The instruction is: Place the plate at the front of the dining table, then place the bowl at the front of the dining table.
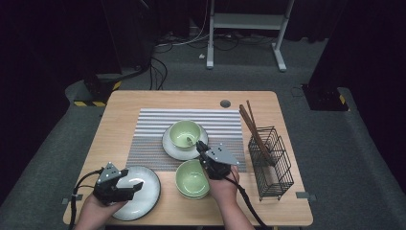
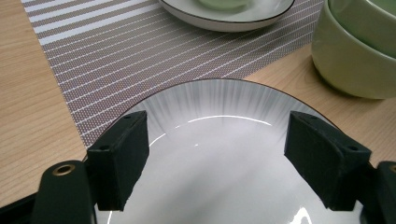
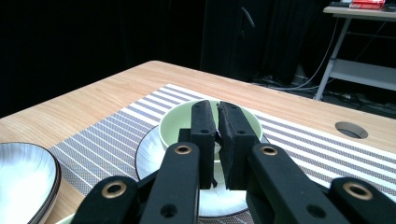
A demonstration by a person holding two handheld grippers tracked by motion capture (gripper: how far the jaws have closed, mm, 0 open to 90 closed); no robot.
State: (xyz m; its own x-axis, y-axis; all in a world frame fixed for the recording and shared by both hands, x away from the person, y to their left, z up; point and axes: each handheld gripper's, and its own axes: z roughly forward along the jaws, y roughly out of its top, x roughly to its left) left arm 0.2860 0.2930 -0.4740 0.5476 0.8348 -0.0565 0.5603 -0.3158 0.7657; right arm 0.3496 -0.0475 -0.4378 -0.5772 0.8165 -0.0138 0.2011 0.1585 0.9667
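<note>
The right gripper [image 1: 203,147] is hovering nearly closed on something thin (a spoon handle?) over the green bowl [image 1: 185,133] on its saucer [image 1: 172,148] — it could slip out. The left gripper [image 1: 128,185], jaws wide and empty, is straddling the white plate [image 1: 146,199].

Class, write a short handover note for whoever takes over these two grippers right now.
Left gripper: open, over the front-left plate, not gripping it.
Right gripper: jaws almost closed at the rim of the bowl; nothing clearly held.
Done: that bowl sits on a saucer on the mat.
Left, probably: front-left plate, stacked bowls, chopsticks in the basket.
</note>
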